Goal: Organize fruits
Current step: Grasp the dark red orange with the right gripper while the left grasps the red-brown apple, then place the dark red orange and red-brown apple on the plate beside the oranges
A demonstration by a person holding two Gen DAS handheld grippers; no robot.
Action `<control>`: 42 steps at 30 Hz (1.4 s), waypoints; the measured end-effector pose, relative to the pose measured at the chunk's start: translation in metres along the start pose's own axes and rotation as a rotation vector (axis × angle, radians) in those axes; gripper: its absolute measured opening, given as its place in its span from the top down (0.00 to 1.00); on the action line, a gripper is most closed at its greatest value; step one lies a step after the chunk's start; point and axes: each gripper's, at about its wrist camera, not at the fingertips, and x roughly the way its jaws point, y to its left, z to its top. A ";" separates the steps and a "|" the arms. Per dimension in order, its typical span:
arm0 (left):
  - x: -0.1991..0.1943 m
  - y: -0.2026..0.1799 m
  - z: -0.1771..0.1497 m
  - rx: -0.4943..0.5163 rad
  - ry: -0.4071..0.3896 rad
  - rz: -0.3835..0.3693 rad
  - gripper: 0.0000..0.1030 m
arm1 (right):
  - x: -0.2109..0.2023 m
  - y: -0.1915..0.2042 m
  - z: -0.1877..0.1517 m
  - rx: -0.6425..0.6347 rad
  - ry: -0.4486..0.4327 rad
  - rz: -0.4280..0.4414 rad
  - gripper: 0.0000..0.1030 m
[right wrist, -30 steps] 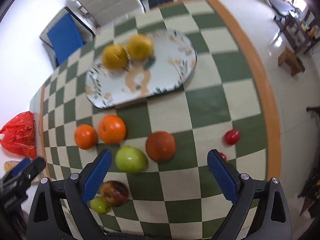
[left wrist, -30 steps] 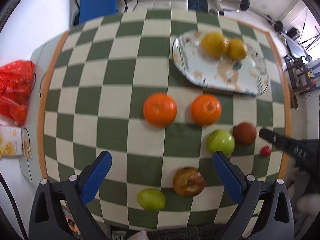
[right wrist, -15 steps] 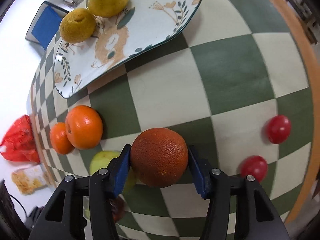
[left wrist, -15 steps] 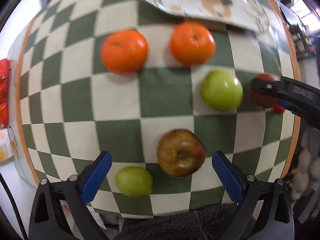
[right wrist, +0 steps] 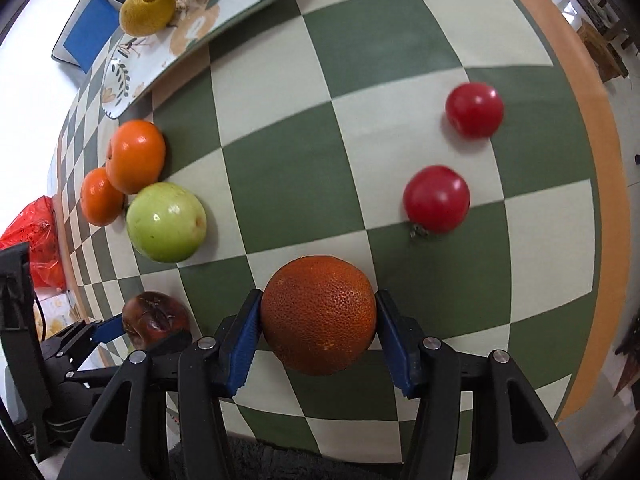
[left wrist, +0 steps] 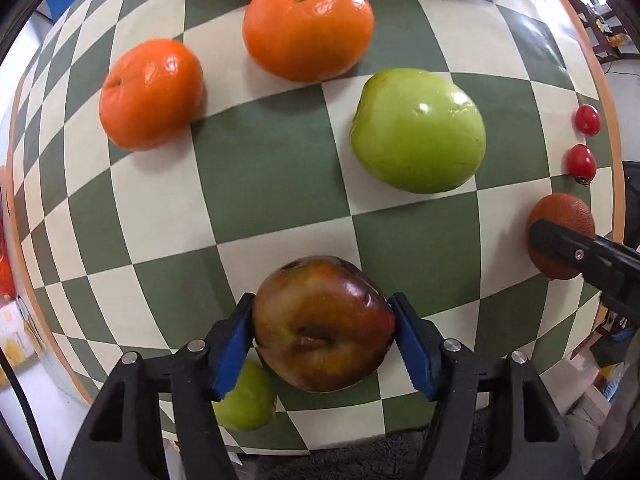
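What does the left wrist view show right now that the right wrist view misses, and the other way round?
Only the left wrist view: a small green fruit under the left gripper.

Only the right wrist view: two yellow citrus fruits on the floral plate, and a red plastic bag.

Both: the bruised dark red apple in the left gripper, the dark orange in the right gripper, the large green apple, two tangerines and two red tomatoes.

Left gripper (left wrist: 323, 330) low at the near edge, blue pads (left wrist: 232, 344) pressed on a dark apple (left wrist: 322, 324), right gripper (right wrist: 318, 334) likewise clamped around a reddish orange (right wrist: 319, 314)
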 end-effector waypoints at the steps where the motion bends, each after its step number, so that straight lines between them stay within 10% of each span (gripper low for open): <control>1: 0.000 0.001 0.001 0.000 -0.005 0.006 0.38 | 0.002 -0.002 -0.002 0.006 0.002 0.001 0.44; 16: 0.002 0.007 -0.010 -0.065 -0.058 0.004 0.38 | 0.009 -0.003 0.006 -0.012 0.024 -0.038 0.43; 26: -0.083 0.027 0.001 -0.087 -0.187 -0.133 0.38 | -0.015 0.013 0.013 -0.030 -0.013 0.036 0.45; 33: -0.155 0.058 0.084 -0.154 -0.300 -0.160 0.38 | -0.081 0.042 0.063 -0.044 -0.147 0.138 0.45; 42: -0.115 0.114 0.194 -0.299 -0.181 -0.158 0.38 | -0.088 0.061 0.199 -0.068 -0.225 0.045 0.45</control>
